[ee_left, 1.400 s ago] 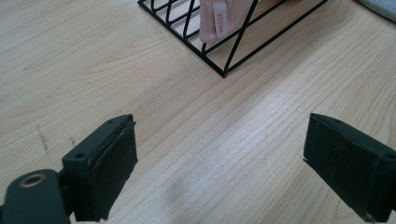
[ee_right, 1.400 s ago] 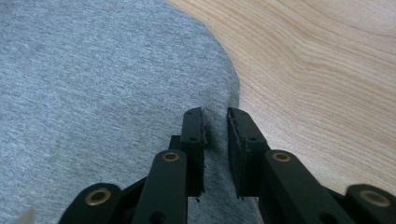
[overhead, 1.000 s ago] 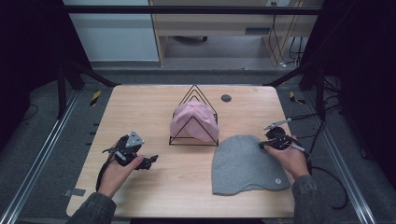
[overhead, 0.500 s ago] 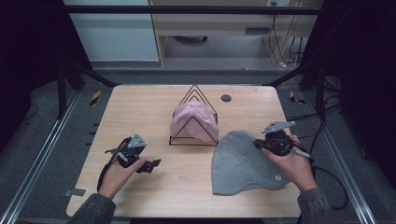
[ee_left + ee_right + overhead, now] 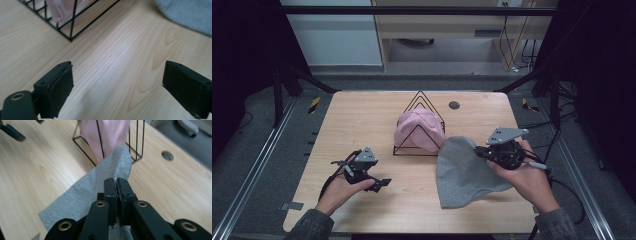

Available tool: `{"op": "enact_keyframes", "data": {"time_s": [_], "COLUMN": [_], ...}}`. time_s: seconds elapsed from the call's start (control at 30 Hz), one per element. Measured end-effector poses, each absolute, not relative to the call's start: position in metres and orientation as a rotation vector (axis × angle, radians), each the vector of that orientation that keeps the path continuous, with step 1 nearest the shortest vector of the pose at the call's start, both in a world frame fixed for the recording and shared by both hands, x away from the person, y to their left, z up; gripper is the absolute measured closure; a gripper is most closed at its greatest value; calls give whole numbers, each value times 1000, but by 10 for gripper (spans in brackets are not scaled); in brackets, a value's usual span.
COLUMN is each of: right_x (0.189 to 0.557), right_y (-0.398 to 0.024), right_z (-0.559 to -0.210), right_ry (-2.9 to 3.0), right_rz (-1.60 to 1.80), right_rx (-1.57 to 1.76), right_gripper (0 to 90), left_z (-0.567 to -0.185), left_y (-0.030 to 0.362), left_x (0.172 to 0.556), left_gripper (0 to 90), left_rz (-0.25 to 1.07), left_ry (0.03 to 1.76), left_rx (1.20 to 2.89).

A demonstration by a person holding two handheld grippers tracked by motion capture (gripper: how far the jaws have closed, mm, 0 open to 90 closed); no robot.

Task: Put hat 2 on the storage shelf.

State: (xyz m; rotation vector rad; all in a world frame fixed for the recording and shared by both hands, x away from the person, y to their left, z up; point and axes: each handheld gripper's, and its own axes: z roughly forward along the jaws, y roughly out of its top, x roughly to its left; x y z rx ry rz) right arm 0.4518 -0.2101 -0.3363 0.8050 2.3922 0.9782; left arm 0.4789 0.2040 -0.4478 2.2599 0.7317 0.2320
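Grey cloth [image 5: 464,172] partly lifted off worktop [image 5: 362,120], beside wire rack [image 5: 419,125] | right gripper [image 5: 117,182] pinches its edge, jaws pressed together | left gripper [image 5: 379,182] spread, idle | we raise slowly, keep the pinch deep, clear rack wires.

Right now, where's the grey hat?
In the high view the grey hat lies on the table's right half, just right of the wire rack, its upper edge pinched and lifted by the right hand-held gripper.
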Motion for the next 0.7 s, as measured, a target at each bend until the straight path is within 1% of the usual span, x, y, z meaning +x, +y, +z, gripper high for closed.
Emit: {"op": "enact_keyframes", "data": {"time_s": [0.23, 0.4, 0.7], "right_x": [443, 443, 443], "right_y": [-188, -168, -148], "right_z": [-304, -288, -267], "right_ry": [2388, 2397, 2394], "right_rz": [1006, 1040, 1064], "right_rx": [698, 645, 588], "right_gripper": [880, 886, 887], "left_z": [-436, -432, -428], "left_y": [189, 178, 169], "left_x": [474, 471, 469], "left_gripper": [100, 106, 108], "left_rz": [181, 164, 140], "left_ry": [650, 618, 587], "left_rx": [2278, 2283, 2268]}}
